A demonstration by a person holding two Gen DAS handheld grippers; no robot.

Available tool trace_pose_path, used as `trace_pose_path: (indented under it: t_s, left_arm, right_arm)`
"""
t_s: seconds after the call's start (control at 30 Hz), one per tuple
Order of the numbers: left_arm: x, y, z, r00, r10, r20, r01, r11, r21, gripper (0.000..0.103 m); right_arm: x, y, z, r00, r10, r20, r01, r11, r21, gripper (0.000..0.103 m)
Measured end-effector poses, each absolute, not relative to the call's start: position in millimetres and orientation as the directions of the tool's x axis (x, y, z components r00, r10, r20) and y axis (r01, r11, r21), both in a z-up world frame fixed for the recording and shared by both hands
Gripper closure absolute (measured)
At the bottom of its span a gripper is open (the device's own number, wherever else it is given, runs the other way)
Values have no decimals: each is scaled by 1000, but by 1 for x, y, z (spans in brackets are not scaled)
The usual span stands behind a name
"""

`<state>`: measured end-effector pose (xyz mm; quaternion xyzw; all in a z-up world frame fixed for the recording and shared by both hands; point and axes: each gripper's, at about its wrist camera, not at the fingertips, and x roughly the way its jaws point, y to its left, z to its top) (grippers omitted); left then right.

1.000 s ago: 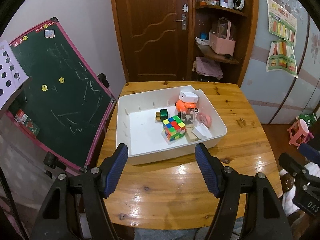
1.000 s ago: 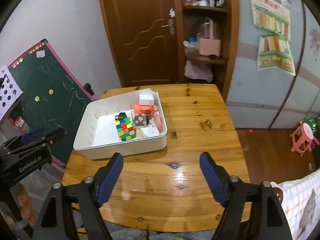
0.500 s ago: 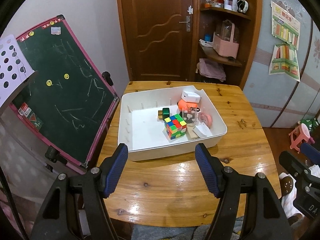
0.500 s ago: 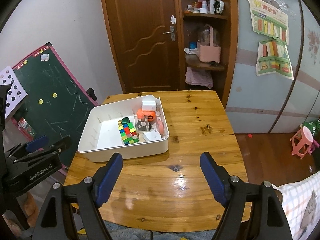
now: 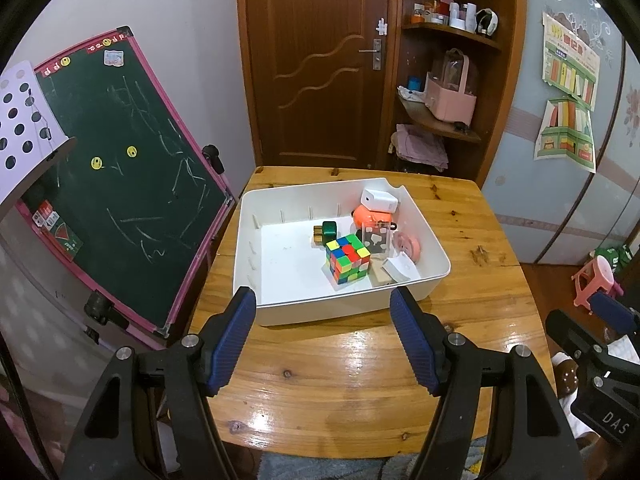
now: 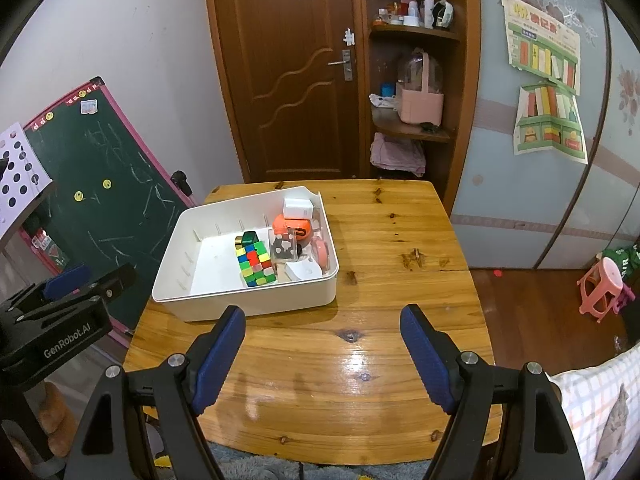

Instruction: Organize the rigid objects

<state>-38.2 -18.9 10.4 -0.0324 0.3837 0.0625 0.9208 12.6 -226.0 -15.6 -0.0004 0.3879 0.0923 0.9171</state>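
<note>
A white bin [image 5: 280, 312] [image 6: 256, 300] stands on the wooden table [image 5: 340, 380] [image 6: 360, 352], left of its middle. Inside lie a colourful puzzle cube [image 5: 347, 258] [image 6: 256, 265], a dark green block [image 5: 330, 230] [image 6: 250, 237], a clear spotted box [image 5: 377, 240] [image 6: 283, 247], an orange round thing [image 5: 362, 215] [image 6: 289, 225], a white charger [image 5: 379, 200] [image 6: 298, 209], a pink roll [image 5: 408, 245] [image 6: 322, 252] and a flat white piece [image 5: 400, 269] [image 6: 303, 270]. My left gripper [image 5: 324, 340] hangs open before the bin's near wall, holding nothing. My right gripper [image 6: 322, 354] is open over bare tabletop, right of the bin.
A green chalkboard [image 5: 120, 168] [image 6: 100, 200] leans at the table's left side. Behind the table are a brown door [image 5: 316, 60] and corner shelves [image 5: 440, 120] with a pink basket. A pink stool [image 6: 604, 288] stands on the floor at right.
Both views have tilted up slightly, so the table and bin sit a little lower in the frames. The objects in the bin have not moved, and both grippers stay equally open.
</note>
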Motion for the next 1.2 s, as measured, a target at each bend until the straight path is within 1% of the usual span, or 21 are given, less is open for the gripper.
trace_pose_path:
  t_s: [1.2]
  left_arm:
    - [-30,-19,-1,681,89,-727,-120,993,9,30]
  right_arm:
    - [26,-218,-30,639,178,-749,-170,981,88,23]
